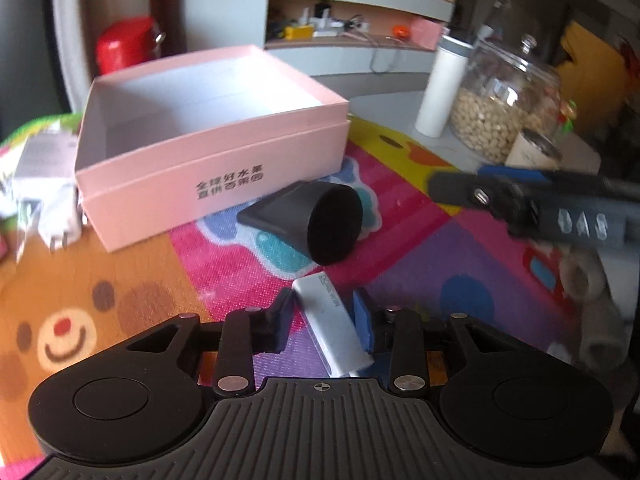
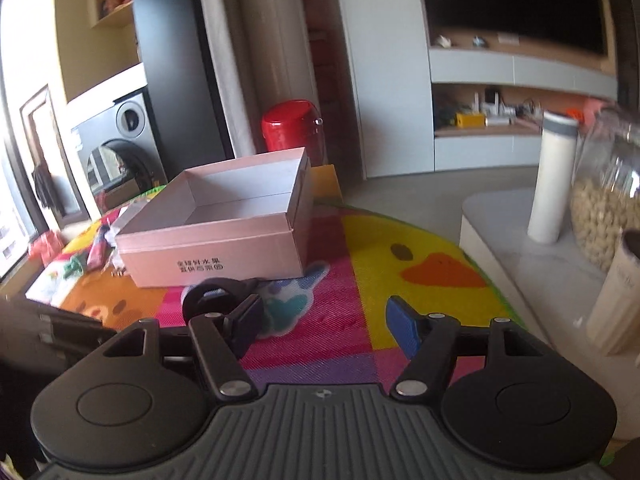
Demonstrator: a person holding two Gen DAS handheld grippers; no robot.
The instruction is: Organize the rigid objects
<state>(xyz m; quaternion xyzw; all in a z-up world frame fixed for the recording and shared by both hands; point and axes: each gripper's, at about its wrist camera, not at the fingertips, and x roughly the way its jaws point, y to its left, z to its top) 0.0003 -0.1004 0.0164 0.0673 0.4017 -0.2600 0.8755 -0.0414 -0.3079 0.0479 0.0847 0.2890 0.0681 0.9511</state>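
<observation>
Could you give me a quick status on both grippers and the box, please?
Left gripper jaws astride white adapter, grip unclear. Right gripper open, empty. Pink box empty; black nozzle lies before it.

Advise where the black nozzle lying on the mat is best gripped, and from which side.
Grip the black nozzle from above, pads across its round collar. It lies on its side, open round end toward the left camera, flat tapered end pointing at the pink box, which crowds that end.

Glass jar (image 1: pixel 506 108) w/ nuts, white bottle (image 1: pixel 440 88) just beside it, both on pale ledge (image 2: pixel 516 256) by play mat (image 1: pixel 120 280) edge. Red canister (image 2: pixel 291 125) on floor beyond mat's far edge.
</observation>
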